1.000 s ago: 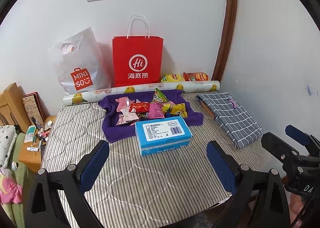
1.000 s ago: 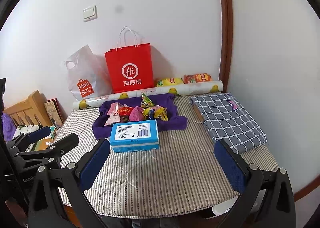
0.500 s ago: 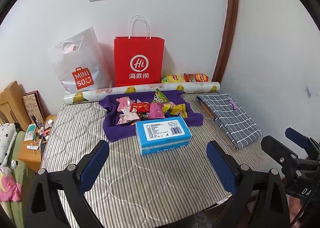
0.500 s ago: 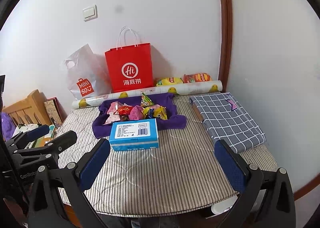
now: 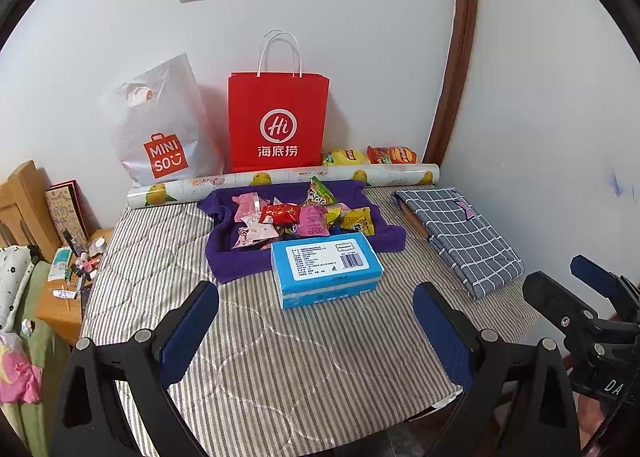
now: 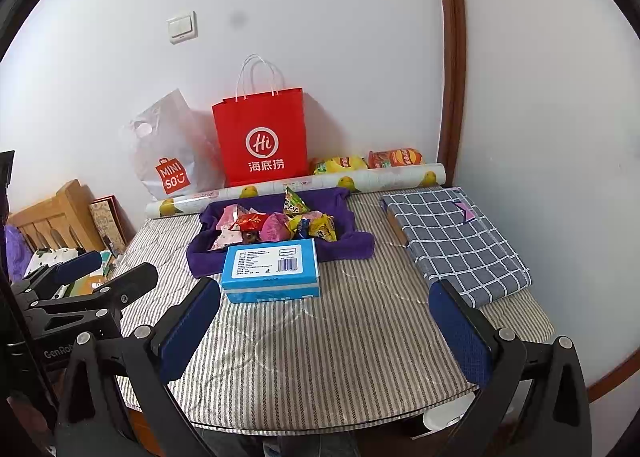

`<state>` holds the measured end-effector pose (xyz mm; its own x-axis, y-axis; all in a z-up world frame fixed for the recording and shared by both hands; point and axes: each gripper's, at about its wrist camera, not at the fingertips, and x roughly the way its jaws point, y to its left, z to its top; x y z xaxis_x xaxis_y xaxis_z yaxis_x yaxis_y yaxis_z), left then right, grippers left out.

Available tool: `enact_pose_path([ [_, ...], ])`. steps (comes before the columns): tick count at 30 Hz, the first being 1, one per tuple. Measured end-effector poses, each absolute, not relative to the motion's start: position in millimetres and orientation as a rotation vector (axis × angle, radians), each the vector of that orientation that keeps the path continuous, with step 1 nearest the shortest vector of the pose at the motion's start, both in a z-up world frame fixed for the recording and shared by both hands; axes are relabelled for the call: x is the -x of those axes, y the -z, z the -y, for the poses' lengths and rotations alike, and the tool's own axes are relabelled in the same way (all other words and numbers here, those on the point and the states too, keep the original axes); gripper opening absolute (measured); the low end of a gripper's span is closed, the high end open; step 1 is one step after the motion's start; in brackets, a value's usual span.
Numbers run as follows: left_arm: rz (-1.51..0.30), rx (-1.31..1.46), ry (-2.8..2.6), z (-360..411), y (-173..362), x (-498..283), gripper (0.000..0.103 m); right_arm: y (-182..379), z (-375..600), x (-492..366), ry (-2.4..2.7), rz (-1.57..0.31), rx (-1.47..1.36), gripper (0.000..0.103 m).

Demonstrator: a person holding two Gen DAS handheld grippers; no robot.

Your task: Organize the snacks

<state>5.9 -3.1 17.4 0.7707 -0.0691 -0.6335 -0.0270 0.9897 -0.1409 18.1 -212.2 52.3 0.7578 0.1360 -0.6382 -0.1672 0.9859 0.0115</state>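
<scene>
While agape, both grippers (image 5: 316,333) (image 6: 326,331) empty

Blue box (image 5: 326,271) blocks the snacks (image 5: 304,213) (near tabletop (image 5: 280,369) open).

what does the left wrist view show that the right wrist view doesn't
Only the left wrist view shows the cluttered wooden side table at the table's left edge, and the right gripper at its right border. Only the right wrist view shows the left gripper at its left border and the dark smudge on the wall. Both show the blue box, the purple tray of snacks, the red bag and the checked cloth.
</scene>
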Motion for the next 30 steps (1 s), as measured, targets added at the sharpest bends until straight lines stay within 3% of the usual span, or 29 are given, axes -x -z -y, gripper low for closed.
enact_pose_path([
  [30,-0.689,0.148,0.021,0.7,-17.9,-4.6,0.098,-56.9,208.0,-12.5,-0.174,-0.681,0.048,0.102],
])
